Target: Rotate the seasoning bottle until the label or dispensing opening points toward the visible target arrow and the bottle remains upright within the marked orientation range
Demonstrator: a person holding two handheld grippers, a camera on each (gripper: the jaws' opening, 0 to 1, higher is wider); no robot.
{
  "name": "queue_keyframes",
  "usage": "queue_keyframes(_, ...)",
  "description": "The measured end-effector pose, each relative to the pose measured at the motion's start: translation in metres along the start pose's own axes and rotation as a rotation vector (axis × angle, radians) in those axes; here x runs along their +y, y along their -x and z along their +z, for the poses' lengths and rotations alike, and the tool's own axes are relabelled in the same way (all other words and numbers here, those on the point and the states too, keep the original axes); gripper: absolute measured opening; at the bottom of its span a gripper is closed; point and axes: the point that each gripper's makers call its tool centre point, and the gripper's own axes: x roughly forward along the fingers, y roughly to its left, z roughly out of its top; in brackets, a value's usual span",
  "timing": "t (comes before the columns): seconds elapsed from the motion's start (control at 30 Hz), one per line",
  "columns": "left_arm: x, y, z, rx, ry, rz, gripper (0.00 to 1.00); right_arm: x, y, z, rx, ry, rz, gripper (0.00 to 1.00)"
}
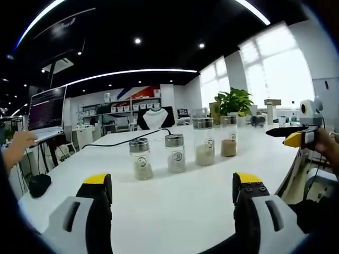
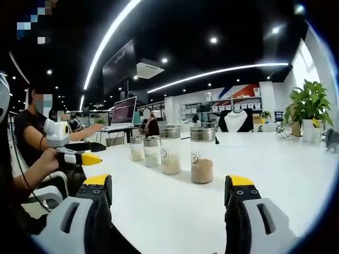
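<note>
Four glass seasoning bottles stand upright in a row on the white tabletop (image 1: 175, 201), each with a metal cap and a small round label facing the left gripper view. In that view, from left to right: a short bottle (image 1: 141, 159), a second short bottle (image 1: 175, 153), a tall bottle (image 1: 204, 141) holding pale granules, and a fourth bottle (image 1: 229, 136) holding brown granules. The bottles stand near one another but apart — none touching.

The left gripper (image 1: 172, 188) hangs low over the near tabletop, its fingers spread wide and released, grasping nothing; the bottles are well ahead of it. The right gripper (image 1: 296, 138) enters that view from the right, held in a person's hand (image 1: 327, 148); whether its fingers are parted cannot be told from that angle.

In the right gripper view the right gripper (image 2: 168, 189) has its fingers spread wide and empty, above the tabletop (image 2: 296, 174). The row is seen end-on: the brown-filled bottle (image 2: 202, 155) nearest, then the tall bottle (image 2: 170, 151), with the two short ones behind. The left gripper (image 2: 87, 157) shows at the left of this view.

Beyond the row — a black cable (image 1: 114, 142), a laptop (image 1: 46, 112) at the far left edge, and a potted plant (image 1: 233, 101) by the windows.
</note>
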Motion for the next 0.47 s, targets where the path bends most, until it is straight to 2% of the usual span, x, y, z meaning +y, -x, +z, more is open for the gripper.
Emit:
queue_keyframes(0.1,-0.001,0.000,0.000,0.004,-0.004,-0.001,1.00,0.000,-0.001,-0.003,0.007,0.001,0.002,0.88)
queue_keyframes(0.3,0.001,-0.002,-0.010,0.053,-0.074,0.025,0.99,0.000,-0.001,-0.009,0.015,-0.014,0.004,0.88)
queue_keyframes(0.4,0.001,-0.004,-0.012,0.049,-0.064,0.016,0.99,-0.001,0.000,-0.009,0.013,-0.014,-0.001,0.88)
queue_keyframes(0.47,-0.001,-0.006,-0.014,0.045,-0.025,-0.008,0.99,-0.001,0.001,-0.009,0.016,-0.016,-0.004,0.88)
